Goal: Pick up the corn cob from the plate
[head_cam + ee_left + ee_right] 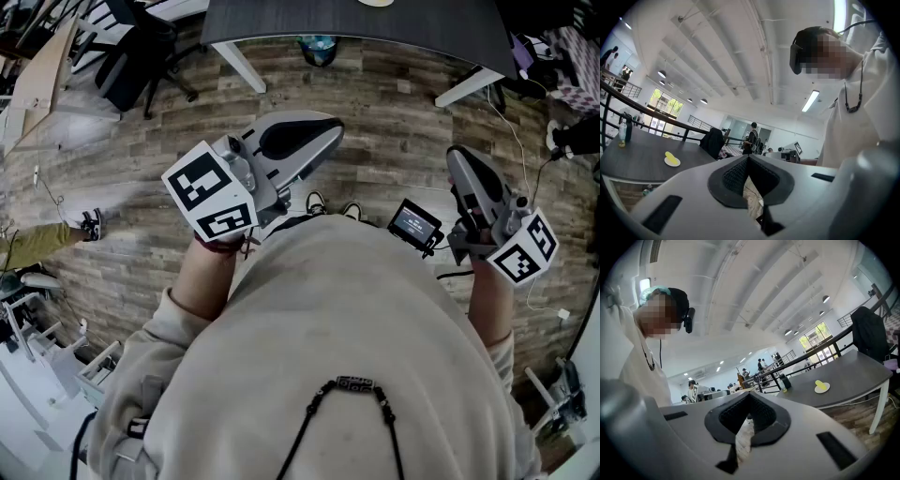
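While the person is standing well back from the dark table (375,23), both claws are hanging level at waist height and neither is doing any work on the task. The left gripper (748,157) is showing its jaws pressed together with nothing between them, and the right gripper (749,393) is doing the same, empty and closed. The corn cob (670,156) is lying on a small white plate (677,164) on top of that table, apart from a dark bottle (785,381) that is standing nearer the table's far edge. Judging from this, the whole approach is lying ahead, and the main risk is arriving at the table with the jaws closed: shut tips would probably be nudging the round cob so that it is rolling off the plate, or pushing the light plate across the tabletop. Opening too narrowly over the cob could likewise be squeezing it out sideways.
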Demonstrator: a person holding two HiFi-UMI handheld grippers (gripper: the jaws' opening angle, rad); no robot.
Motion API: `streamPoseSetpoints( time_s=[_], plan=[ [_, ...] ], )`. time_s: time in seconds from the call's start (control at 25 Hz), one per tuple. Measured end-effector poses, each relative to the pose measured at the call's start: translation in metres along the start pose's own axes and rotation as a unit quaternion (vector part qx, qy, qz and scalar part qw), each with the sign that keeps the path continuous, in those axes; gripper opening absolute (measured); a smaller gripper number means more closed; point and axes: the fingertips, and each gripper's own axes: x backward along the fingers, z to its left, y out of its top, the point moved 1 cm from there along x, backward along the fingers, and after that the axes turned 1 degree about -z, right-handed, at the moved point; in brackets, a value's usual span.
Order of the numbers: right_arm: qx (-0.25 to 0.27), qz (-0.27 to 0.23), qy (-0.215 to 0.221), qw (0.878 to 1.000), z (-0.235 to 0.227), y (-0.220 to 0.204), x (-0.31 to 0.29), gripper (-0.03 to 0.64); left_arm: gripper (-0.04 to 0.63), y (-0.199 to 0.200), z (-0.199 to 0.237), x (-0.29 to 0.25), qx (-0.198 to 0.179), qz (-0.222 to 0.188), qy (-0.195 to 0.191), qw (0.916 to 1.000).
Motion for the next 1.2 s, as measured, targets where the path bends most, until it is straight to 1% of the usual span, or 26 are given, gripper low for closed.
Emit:
streamPoseSetpoints(
  time_s=[0.16, 0.32, 0.44, 0.52, 0.6, 0.72, 0.88, 0.96, 1.04, 1.12, 1.2],
  plan=[
    [0.003, -0.003, 0.003, 1.0, -0.001, -0.006, 0.008, 0.015, 0.002, -0.006, -0.006, -0.008, -0.004, 0.001, -0.006, 1.0],
    [-0.023, -0.034, 0.017, 0.999, -0.006, -0.002, 0.035, 0.015, 0.002, -0.016, -0.023, -0.029, 0.003, 0.011, -0.03, 0.9995],
    [-0.025, -0.044, 0.004, 0.999, -0.014, 0.005, 0.048, 0.015, 0.002, -0.018, -0.028, -0.038, 0.026, 0.008, -0.036, 0.999],
    [-0.024, -0.045, -0.011, 0.999, -0.021, 0.007, 0.056, 0.015, 0.002, -0.02, -0.031, -0.044, 0.051, 0.017, -0.047, 0.9974],
    [-0.024, -0.044, -0.028, 0.998, -0.029, 0.004, 0.067, 0.015, 0.002, -0.022, -0.034, -0.051, 0.065, 0.031, -0.053, 0.996],
    [-0.034, -0.048, -0.046, 0.997, -0.042, -0.001, 0.083, 0.015, 0.002, -0.021, -0.04, -0.059, 0.063, 0.048, -0.054, 0.9954],
    [-0.047, -0.065, -0.056, 0.995, -0.056, -0.002, 0.104, 0.015, 0.002, -0.026, -0.045, -0.074, 0.059, 0.073, -0.055, 0.9941],
    [-0.044, -0.062, -0.045, 0.996, -0.059, -0.009, 0.115, 0.015, 0.002, -0.036, -0.049, -0.085, 0.061, 0.09, -0.056, 0.9925],
    [-0.031, -0.053, -0.009, 0.998, -0.055, -0.014, 0.126, 0.015, 0.002, -0.047, -0.056, -0.096, 0.061, 0.106, -0.064, 0.9904],
    [-0.013, -0.05, 0.024, 0.998, -0.047, -0.012, 0.132, 0.015, 0.002, -0.053, -0.059, -0.103, 0.055, 0.113, -0.068, 0.9897],
    [0.008, -0.047, 0.026, 0.999, -0.043, -0.009, 0.131, 0.015, 0.002, -0.053, -0.057, -0.104, 0.053, 0.11, -0.064, 0.9904]
  ],
)
